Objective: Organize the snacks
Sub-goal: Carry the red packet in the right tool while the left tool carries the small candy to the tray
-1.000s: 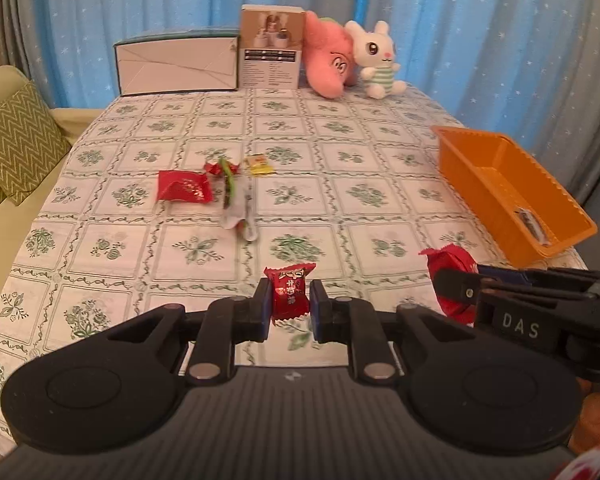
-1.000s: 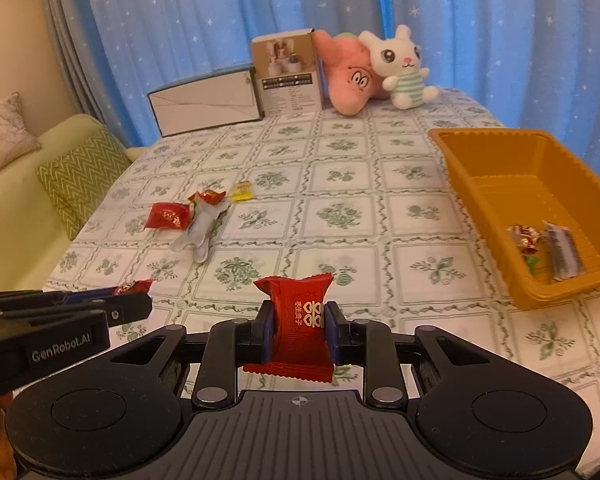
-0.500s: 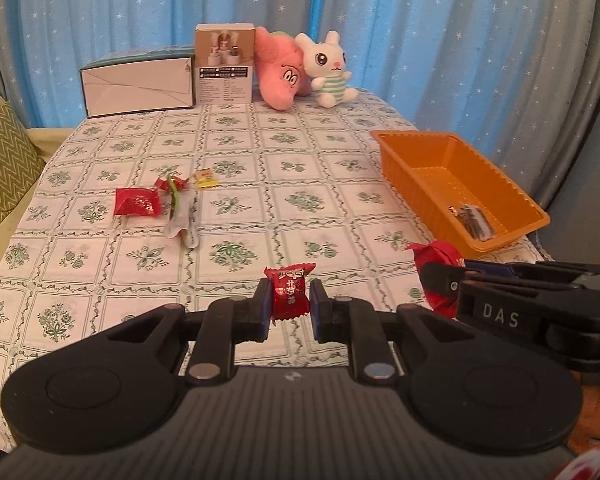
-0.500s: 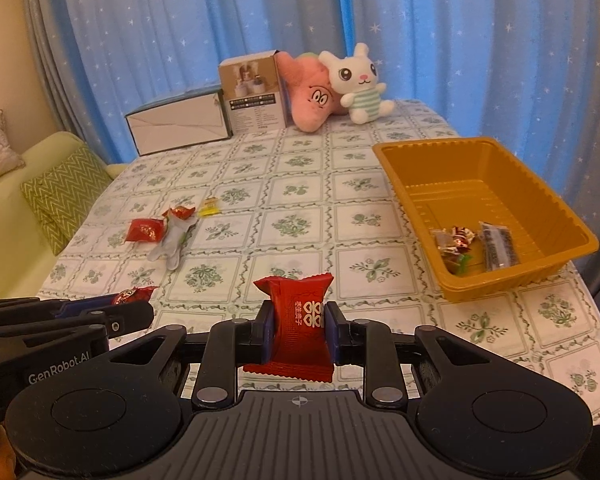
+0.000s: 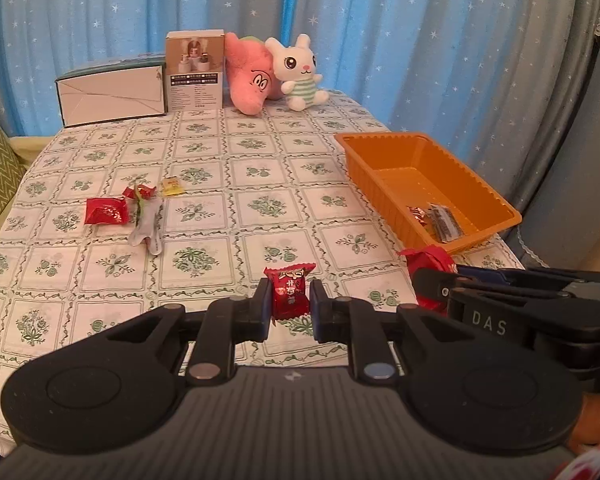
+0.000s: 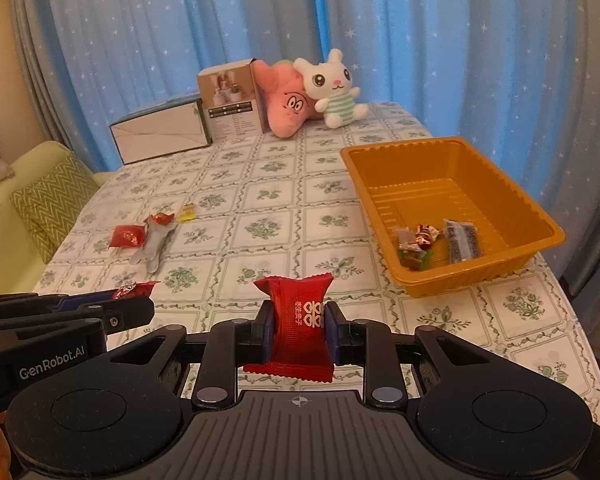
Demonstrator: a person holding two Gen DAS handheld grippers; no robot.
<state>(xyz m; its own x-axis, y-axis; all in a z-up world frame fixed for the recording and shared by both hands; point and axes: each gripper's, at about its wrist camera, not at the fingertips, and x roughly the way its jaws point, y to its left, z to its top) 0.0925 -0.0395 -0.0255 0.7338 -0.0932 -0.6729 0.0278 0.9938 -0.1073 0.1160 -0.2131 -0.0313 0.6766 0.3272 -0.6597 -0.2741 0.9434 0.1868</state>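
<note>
Left gripper (image 5: 289, 307) clenched on a small red wrapped candy (image 5: 289, 295), held above the near part of the floral tablecloth (image 5: 260, 160). Right gripper (image 6: 299, 332) clamped on a larger red snack packet (image 6: 298, 328), also off the cloth. Orange tray (image 6: 516, 196) at the right edge of the table, with a few wrapped sweets (image 6: 418, 240) and a dark packet (image 6: 462, 240) in its near end. Loose cluster at left: red packet (image 5: 106, 211), possibly a crumpled silver wrapper (image 5: 147, 229), small yellow sweet (image 5: 171, 185).
</note>
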